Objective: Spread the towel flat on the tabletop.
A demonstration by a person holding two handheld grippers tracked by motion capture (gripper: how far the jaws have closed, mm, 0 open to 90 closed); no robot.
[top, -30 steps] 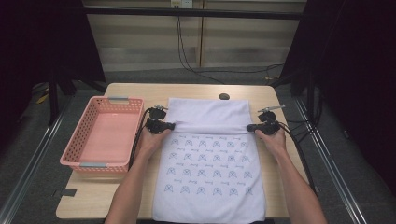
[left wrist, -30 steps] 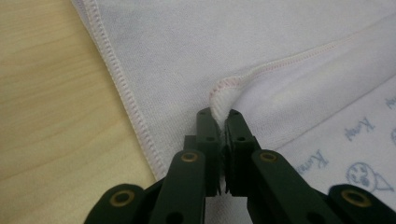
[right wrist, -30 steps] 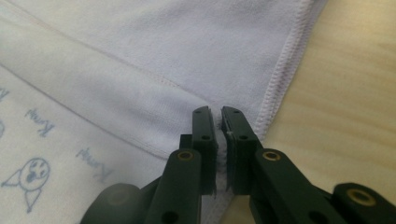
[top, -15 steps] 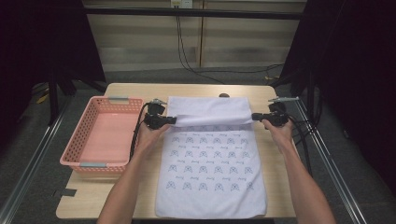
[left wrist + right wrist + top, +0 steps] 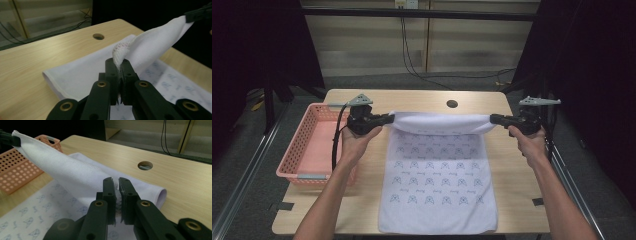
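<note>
A white towel printed with small blue figures lies on the wooden table, its far edge lifted off the surface. My left gripper is shut on the towel's far left corner, and my right gripper is shut on its far right corner. Between them the raised edge hangs as a taut white band. In the left gripper view the corner of the towel bunches out of my shut left gripper. In the right gripper view the towel stretches away from my right gripper toward the other hand.
A pink perforated basket stands at the table's left edge, seen too as the basket in the right gripper view. A round cable hole lies near the far edge. Cables run over the floor behind the table.
Both grippers have risen and moved apart, away from the person, carrying the towel's far corners. The far edge now hangs stretched above the table instead of lying folded on it.
</note>
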